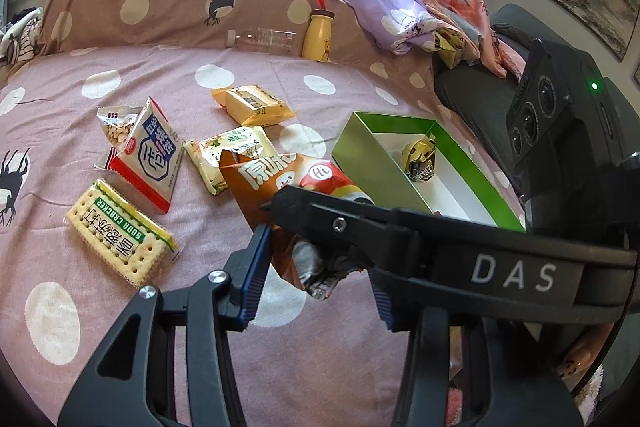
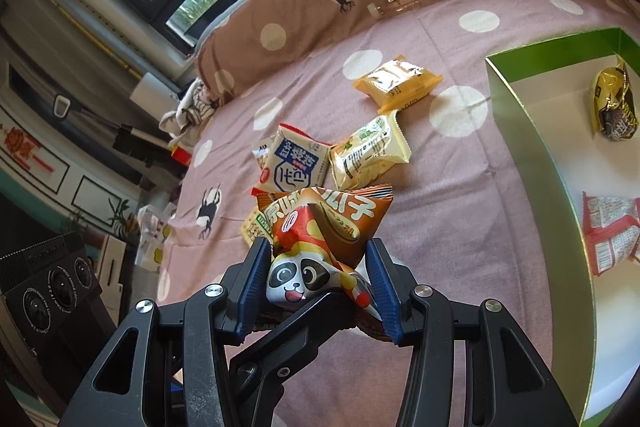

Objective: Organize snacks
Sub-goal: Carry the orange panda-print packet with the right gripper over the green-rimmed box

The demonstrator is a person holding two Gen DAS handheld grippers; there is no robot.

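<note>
A brown seed packet (image 1: pixel 256 183) and a red-and-white panda packet (image 2: pixel 304 275) hang together above the pink spotted bedspread (image 1: pixel 320 83). My right gripper (image 2: pixel 320 287) is shut on both, its blue pads pressing their sides. One right finger (image 1: pixel 360 223) crosses the left wrist view. My left gripper (image 1: pixel 320 287) holds the brown packet's crumpled lower end; its right pad is partly hidden. To the right lies a green box (image 1: pixel 362 143) (image 2: pixel 520 115) holding a gold-wrapped snack (image 1: pixel 420 159) (image 2: pixel 612 103) and a red packet (image 2: pixel 608 231).
Loose on the bedspread are a cracker pack (image 1: pixel 120 231), a red-and-blue packet (image 1: pixel 152 155), a peanut bag (image 1: pixel 116 123), a cream-green packet (image 1: pixel 232 151) and a yellow packet (image 1: pixel 252 105). A yellow bottle (image 1: pixel 318 35) and a clear bottle (image 1: pixel 264 39) rest against the pillow. Clothes (image 1: pixel 400 19) pile at the back right.
</note>
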